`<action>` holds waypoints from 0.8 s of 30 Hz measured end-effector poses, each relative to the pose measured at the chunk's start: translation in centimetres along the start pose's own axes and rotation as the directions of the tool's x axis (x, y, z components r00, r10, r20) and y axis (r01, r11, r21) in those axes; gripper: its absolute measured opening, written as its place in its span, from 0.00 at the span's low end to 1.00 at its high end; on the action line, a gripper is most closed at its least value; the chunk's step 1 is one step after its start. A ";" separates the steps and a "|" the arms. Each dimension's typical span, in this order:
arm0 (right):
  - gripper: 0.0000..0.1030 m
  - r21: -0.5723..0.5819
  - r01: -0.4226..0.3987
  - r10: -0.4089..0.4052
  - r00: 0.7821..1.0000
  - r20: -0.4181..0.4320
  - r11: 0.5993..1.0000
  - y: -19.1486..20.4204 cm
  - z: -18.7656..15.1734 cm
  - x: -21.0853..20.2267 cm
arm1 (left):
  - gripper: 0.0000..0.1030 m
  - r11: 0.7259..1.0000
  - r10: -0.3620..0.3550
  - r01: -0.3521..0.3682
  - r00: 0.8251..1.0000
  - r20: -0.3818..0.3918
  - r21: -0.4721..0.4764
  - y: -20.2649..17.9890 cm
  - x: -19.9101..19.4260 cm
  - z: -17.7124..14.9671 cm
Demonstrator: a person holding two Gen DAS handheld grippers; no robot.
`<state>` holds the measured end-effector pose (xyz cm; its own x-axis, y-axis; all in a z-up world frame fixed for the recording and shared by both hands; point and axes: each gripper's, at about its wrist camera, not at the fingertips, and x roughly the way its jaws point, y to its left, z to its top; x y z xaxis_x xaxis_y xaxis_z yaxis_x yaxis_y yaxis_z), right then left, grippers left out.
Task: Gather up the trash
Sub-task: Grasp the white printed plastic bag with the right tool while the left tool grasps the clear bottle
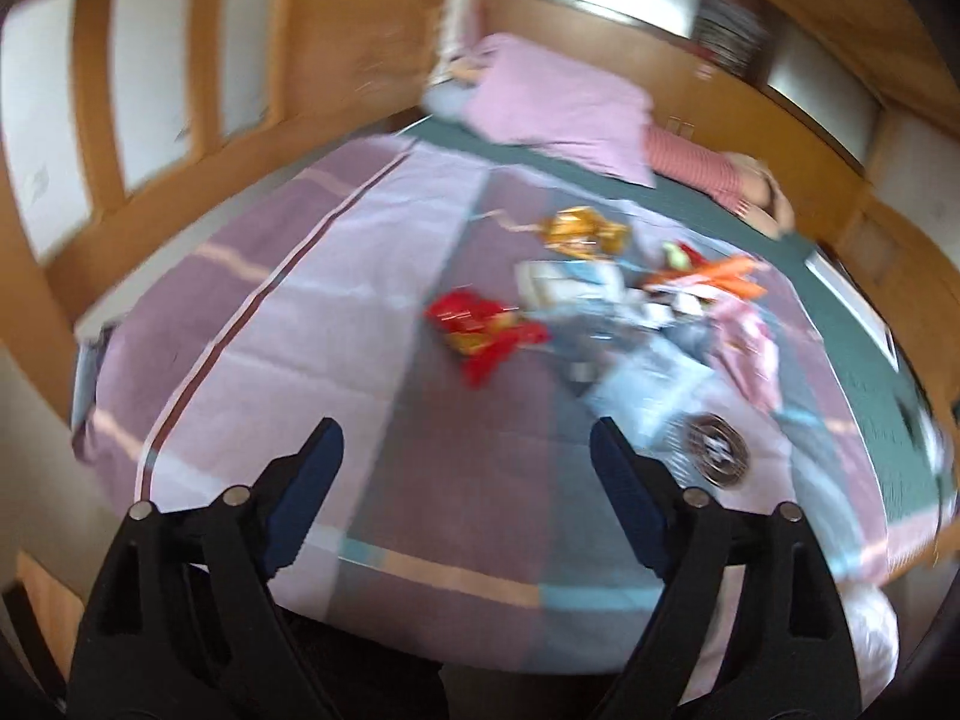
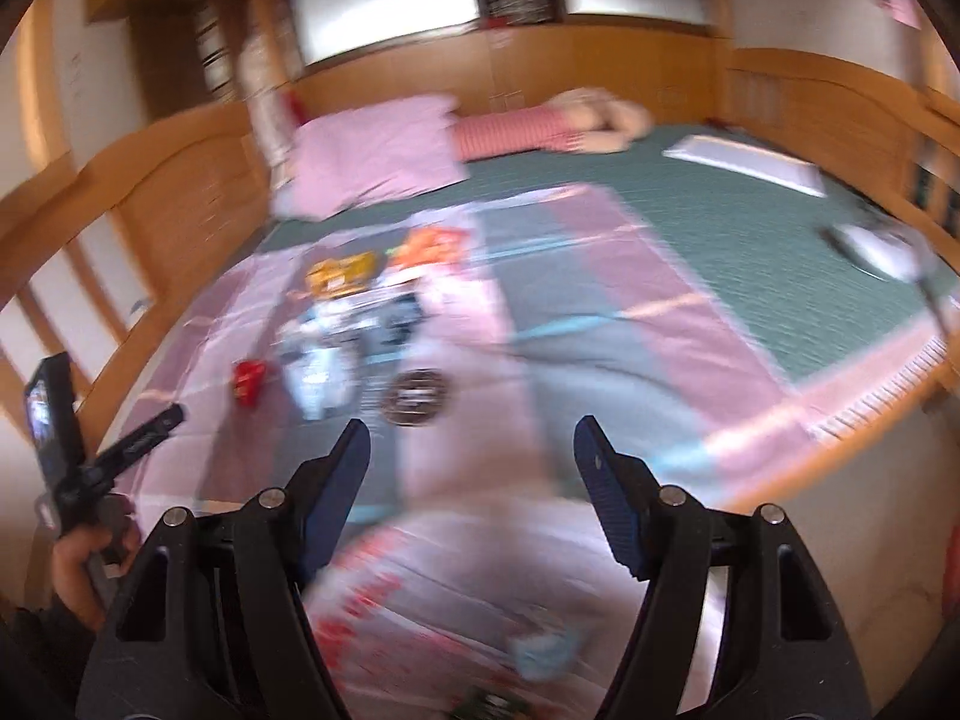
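trash (image 1: 600,306) scattered mid-bed on a striped purple blanket (image 1: 312,276), seen from the left wrist view: red snack wrapper (image 1: 483,330) nearest the middle, gold wrapper (image 1: 585,231) beyond it, orange wrapper (image 1: 711,279) further right, pale clear plastic (image 1: 648,384) and a round dark-rimmed lid (image 1: 717,450) closer in on the right. left claw (image 1: 465,450) released, jaws spread wide, gripping nothing, hovering above the blanket's near end. red wrapper ahead of the claw and apart from it; round lid just beyond the right finger, not touching. pink pillow (image 1: 558,102) at the bed's far end, on a green sheet (image 1: 852,336). heavy motion blur throughout.

from the right wrist view: same trash (image 2: 360,324) clustered ahead and left of the right claw (image 2: 471,438), round lid (image 2: 417,396) nearest, just past the left fingertip, red wrapper (image 2: 249,381) further left, gold wrapper (image 2: 342,273) and orange wrapper (image 2: 432,249) behind. right claw released too, jaws wide apart, holding nothing, held level over the bed's foot. blurred translucent plastic bag with red print (image 2: 444,594) directly below and between the fingers; contact with the claw impossible to judge. left hand (image 2: 84,570) at the lower left edge, wrapped around the other gripper's handle, a small screen (image 2: 45,414) upright above it. white flat object (image 2: 744,165) and a grey-white device (image 2: 870,249) on the green sheet (image 2: 720,228), well right of the trash.
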<state>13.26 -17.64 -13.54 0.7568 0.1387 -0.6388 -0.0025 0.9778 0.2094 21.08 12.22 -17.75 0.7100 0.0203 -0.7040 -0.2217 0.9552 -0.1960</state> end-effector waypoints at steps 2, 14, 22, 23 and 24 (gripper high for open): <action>0.67 -0.020 -0.084 0.083 0.995 -0.060 0.996 3.1 1.7 4.4 | 0.85 0.983 -0.082 0.073 0.995 -0.052 -0.168 2.4 1.1 0.0; 0.40 0.251 -0.076 0.152 0.942 -0.298 0.965 7.0 4.7 25.0 | 0.90 0.899 -0.258 0.228 0.966 -0.032 -0.374 5.4 1.9 -1.3; 0.18 -0.043 0.013 -0.017 0.995 -0.101 0.999 9.3 6.2 17.9 | 0.91 0.835 -0.263 0.188 0.962 -0.073 -0.518 7.3 3.4 -1.6; 0.18 -0.103 0.042 -0.050 0.996 -0.075 0.994 9.6 5.9 17.1 | 0.91 0.832 -0.252 0.178 0.965 -0.071 -0.525 7.4 3.3 -1.6; 0.18 -0.187 0.068 -0.078 0.996 -0.049 0.980 10.4 5.3 16.3 | 0.91 0.830 -0.228 0.159 0.972 -0.064 -0.534 7.6 3.2 -1.7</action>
<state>29.01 -6.08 -17.86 0.7215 0.0692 -0.6889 -0.0735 0.9970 0.0231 20.51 19.08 -22.69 0.6972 -0.2172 -0.6832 -0.4281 0.6384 -0.6397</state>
